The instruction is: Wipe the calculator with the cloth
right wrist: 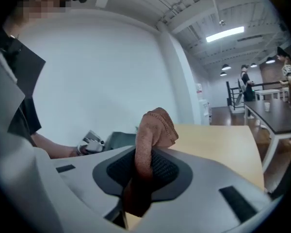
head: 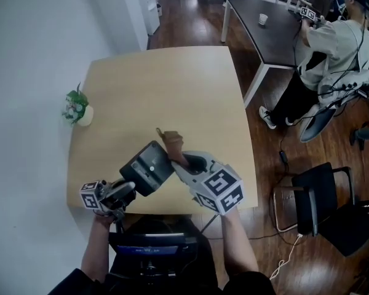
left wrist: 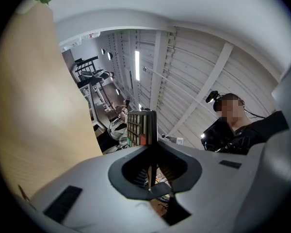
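L claw (head: 128, 188): nearly shut, pads clamped on the thin edge of the calculator (head: 149, 166). I hold it tilted, up off the table (head: 172, 85), so the faces stay free to wipe.
R claw (head: 183, 160): pinched tight on the cloth (head: 170, 141). A bunched tip pokes past the jaws and serves as my wiping pad.
Calculator spot: over the table's near edge, just beside the cloth. Can't tell if they touch.
Why edge grip: I reckon it keeps the pads off the key face.
Materials: calc = hard dark plastic slab w/ rows of small keys. Cloth = soft brown weave, stitched hem, floppy. Table = pale smooth wood, squarish.
Other: small potted plant (head: 77, 106) at the table's left edge, well apart.
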The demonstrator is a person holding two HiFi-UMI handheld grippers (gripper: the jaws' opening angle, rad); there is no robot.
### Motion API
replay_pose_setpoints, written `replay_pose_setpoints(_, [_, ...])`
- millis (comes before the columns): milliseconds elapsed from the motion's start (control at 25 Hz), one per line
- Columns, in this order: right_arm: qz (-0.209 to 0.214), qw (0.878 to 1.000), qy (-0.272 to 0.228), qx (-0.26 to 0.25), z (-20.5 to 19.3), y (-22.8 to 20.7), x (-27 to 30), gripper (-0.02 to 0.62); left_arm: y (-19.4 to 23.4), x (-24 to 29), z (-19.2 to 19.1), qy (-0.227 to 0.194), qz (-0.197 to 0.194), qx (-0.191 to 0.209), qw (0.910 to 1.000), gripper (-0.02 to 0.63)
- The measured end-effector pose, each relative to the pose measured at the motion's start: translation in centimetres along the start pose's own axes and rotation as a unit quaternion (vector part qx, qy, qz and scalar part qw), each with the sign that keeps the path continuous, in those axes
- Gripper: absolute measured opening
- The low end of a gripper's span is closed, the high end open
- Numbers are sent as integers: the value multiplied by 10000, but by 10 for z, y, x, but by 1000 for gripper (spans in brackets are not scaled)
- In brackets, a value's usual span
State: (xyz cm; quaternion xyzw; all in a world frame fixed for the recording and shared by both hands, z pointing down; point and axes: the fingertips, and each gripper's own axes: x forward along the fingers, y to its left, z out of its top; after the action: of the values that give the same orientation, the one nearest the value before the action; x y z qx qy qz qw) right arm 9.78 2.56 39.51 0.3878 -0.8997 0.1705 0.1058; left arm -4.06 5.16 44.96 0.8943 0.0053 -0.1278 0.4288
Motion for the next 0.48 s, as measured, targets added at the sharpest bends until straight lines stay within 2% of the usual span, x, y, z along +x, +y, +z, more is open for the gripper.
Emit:
replay_pose_setpoints(120, [739,9959,29,-529,20,61,20,84,-4,7,-1,95,8,104,9999,52])
replay_pose_setpoints(200, [868,9922,299,-849,11,80,36,84,-8,11,-3,183,-27,178,9997,53])
replay_pose_setpoints(320, [644,9933,447,-846,-3,66,44,87,-12,6,-3,163,-154,195,9996,61])
replay_pose_setpoints(480, [36,9970,584,-501,-22,14,30,87,-19,-2,-7,99,-243,218,9994,64])
